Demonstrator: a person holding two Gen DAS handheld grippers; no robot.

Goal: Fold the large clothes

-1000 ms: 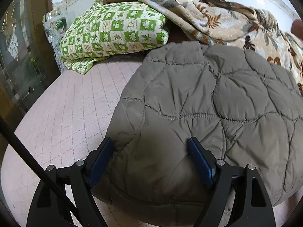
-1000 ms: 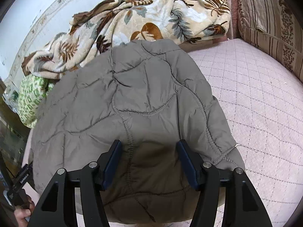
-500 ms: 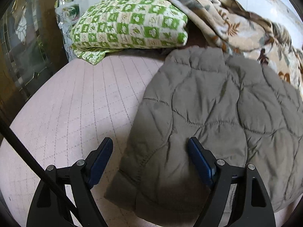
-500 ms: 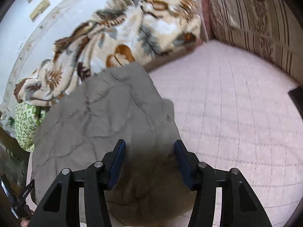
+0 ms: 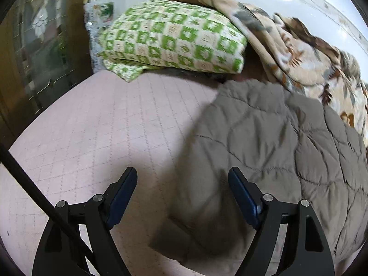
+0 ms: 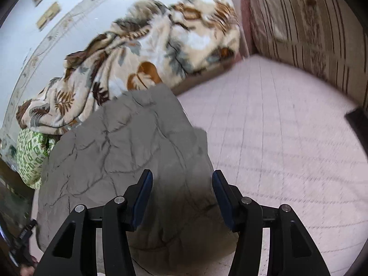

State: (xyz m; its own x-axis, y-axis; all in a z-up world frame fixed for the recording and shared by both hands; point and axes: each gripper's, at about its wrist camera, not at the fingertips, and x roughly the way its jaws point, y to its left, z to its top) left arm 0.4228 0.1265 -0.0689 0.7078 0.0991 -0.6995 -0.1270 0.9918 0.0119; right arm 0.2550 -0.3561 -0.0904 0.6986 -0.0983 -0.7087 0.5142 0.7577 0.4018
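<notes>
**Quilted jacket on the bed, both claws clear of it**

Left wrist view: your left gripper point(image 5: 182, 192) stands with its jaws wide apart, clamped on nothing. The grey-brown quilted padded jacket point(image 5: 271, 151) lies folded on the pale pink quilted bedspread point(image 5: 110, 124); its near corner lies below the right jaw. Beyond the jacket sit the green-and-cream checked pillow point(image 5: 174, 39) and the leaf-print fleece blanket point(image 5: 299, 53).

Right wrist view: your right gripper point(image 6: 182, 196) has its jaws apart above the jacket point(image 6: 119, 151), pads pressing nothing. The blanket point(image 6: 147, 53) lies just beyond the jacket.
</notes>
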